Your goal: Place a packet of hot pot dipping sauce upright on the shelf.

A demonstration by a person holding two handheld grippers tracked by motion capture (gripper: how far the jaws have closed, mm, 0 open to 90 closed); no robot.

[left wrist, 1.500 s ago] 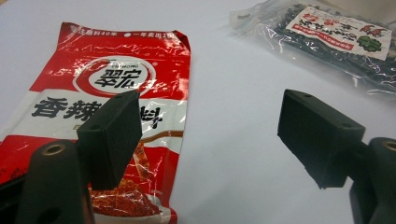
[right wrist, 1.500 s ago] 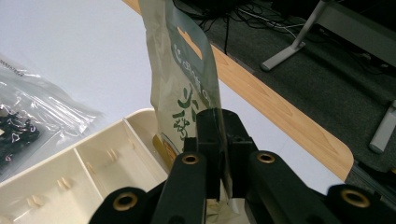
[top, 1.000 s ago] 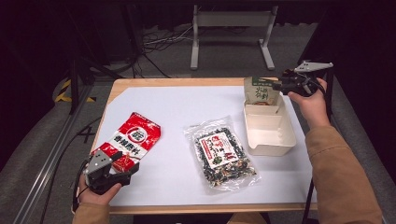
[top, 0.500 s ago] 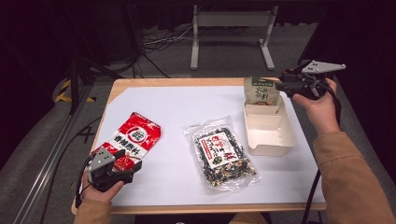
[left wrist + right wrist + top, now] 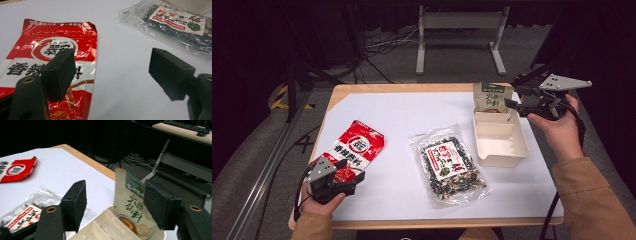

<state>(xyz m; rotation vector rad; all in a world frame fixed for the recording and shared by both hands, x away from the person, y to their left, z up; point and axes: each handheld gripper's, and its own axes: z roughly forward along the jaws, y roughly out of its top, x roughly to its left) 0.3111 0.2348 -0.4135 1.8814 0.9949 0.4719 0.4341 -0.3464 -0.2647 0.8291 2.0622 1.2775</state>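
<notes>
My right gripper sits at the upper right of the high view, level, its tips just beside the green pouch. Its jaws have just been opening and now stand wide, with nothing pressed between the pads. In the right gripper view the green pouch stands upright at the centre right of the frame, its lower end inside the far end of the cream tray, leaning on the tray's wall. In the high view the cream tray lies right of centre.

My left gripper rests at the lower left, jaws wide and empty. In the left gripper view the red packet lies flat at the left of the frame, and the clear bag of dark mix is at the upper right.
</notes>
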